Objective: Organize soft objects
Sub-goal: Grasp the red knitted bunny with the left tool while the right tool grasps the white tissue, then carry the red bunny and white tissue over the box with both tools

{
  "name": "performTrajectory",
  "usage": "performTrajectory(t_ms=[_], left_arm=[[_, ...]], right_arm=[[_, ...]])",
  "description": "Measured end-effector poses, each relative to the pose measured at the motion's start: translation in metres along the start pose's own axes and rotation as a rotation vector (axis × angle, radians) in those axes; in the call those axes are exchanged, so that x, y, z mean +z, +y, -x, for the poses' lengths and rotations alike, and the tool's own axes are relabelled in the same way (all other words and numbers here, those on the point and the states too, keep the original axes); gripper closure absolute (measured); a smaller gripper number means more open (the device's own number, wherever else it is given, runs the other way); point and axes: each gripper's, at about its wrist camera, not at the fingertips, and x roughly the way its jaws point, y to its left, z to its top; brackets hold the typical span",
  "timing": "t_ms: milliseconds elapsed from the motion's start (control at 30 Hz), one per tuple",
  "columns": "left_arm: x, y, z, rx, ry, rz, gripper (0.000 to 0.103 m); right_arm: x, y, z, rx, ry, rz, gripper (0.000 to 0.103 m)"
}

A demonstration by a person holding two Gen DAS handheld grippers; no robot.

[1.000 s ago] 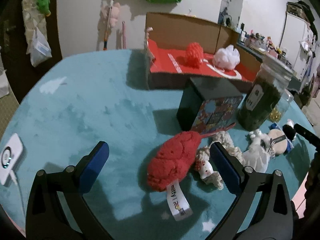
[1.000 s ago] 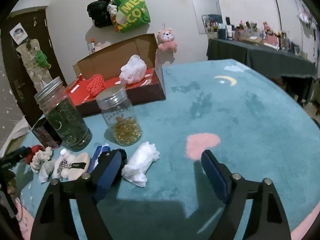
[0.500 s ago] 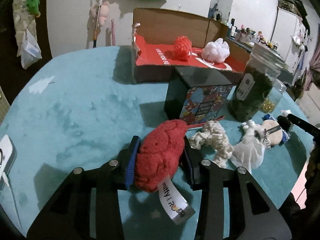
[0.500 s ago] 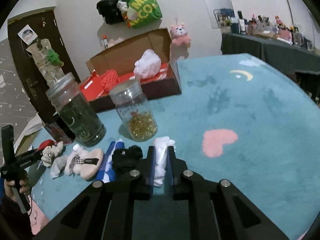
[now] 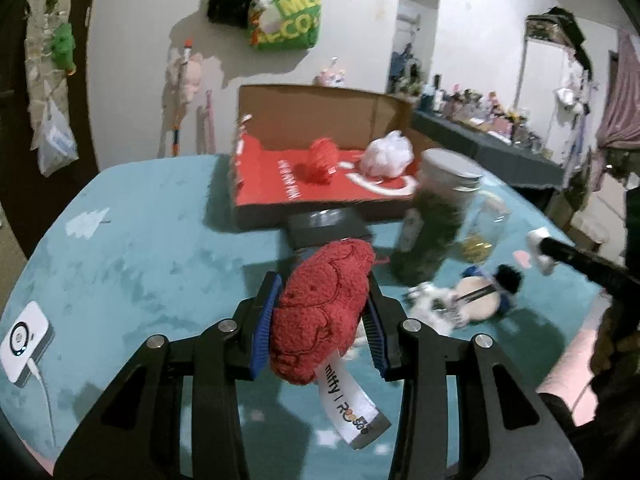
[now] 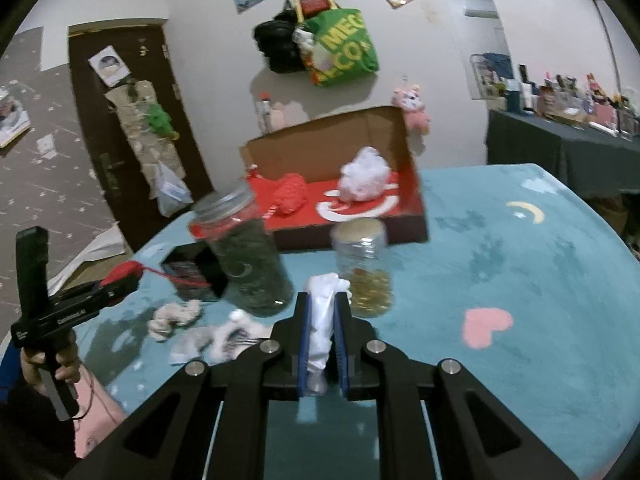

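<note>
The left gripper (image 5: 322,312) is squeezing a red plush toy (image 5: 322,310) between its blue pads, the toy's white label (image 5: 352,404) dangling toward the camera above the teal tablecloth (image 5: 132,256). The right gripper (image 6: 323,334) is pinching a white soft toy (image 6: 322,320) tight, with both ends of the toy sticking out past the pads.

Farther back, an open cardboard box (image 5: 316,104) with a red floor is sitting with its near edge facing the grippers; a red knitted ball (image 5: 320,158) and a white fluffy ball (image 5: 386,154) are lying inside it. Between the box and the grippers, a dark cube box (image 5: 326,226), a jar of green contents (image 6: 244,256) and a smaller jar of golden pieces (image 6: 366,268) are crowding the middle. More small plush toys (image 5: 464,300) are lying near the jars.

The left stretch of cloth is lying open apart from a white device (image 5: 22,338) at its near left edge. In the right wrist view, the cloth to the right of the box is lying bare around a pink heart (image 6: 486,326) and a yellow moon (image 6: 528,210).
</note>
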Motion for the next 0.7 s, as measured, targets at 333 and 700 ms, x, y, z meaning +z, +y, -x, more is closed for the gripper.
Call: performTrajectory(t_ms=[333,700], left_arm=[[-0.008,-0.051,-0.012,-0.173,0.014,-0.046,0.066],[-0.015,-0.068,-0.029,-0.215,0.061,-0.055,0.066]], right_arm=[[-0.011,0.028,-0.022,0.093,0.044,0.029,0.091],[-0.017,0.028,-0.031,0.105,0.076,0.025,0.091]])
